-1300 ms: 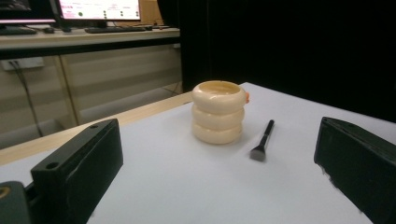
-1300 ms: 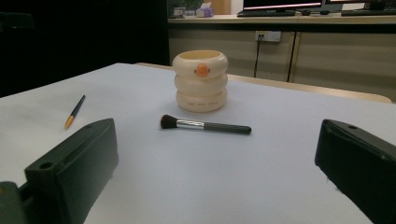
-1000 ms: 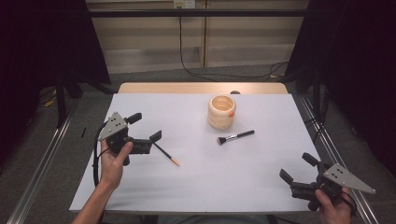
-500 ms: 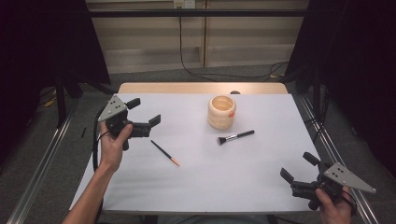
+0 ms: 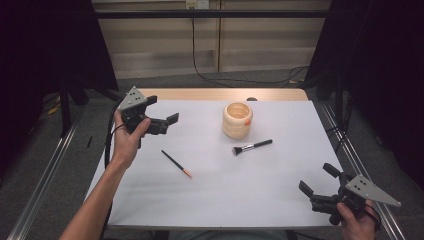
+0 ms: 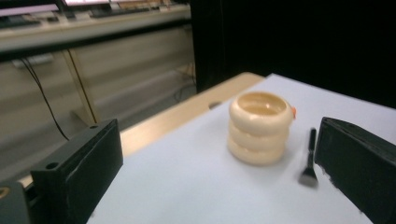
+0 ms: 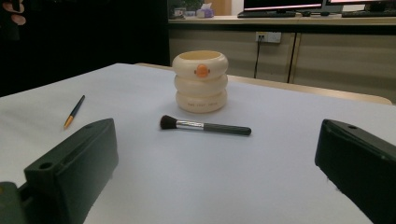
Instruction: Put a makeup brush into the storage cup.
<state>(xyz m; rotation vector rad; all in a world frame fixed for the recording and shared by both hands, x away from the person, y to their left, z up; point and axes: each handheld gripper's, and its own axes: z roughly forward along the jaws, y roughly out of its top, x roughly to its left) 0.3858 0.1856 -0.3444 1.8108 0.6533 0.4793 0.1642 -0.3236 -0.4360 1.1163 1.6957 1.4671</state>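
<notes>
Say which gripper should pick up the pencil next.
Probably left. The left gripper hangs open just above-left of the pencil; the right gripper sits at the far near corner.

White table: cup, brush, pencil.

White sheet spread over wooden bench, bare wood strip at 12 o'clock, wall socket beyond with black cable hanging to the floor, metal floor rail at 9 o'clock, dark curtains at 10 and 2 o'clock
</notes>
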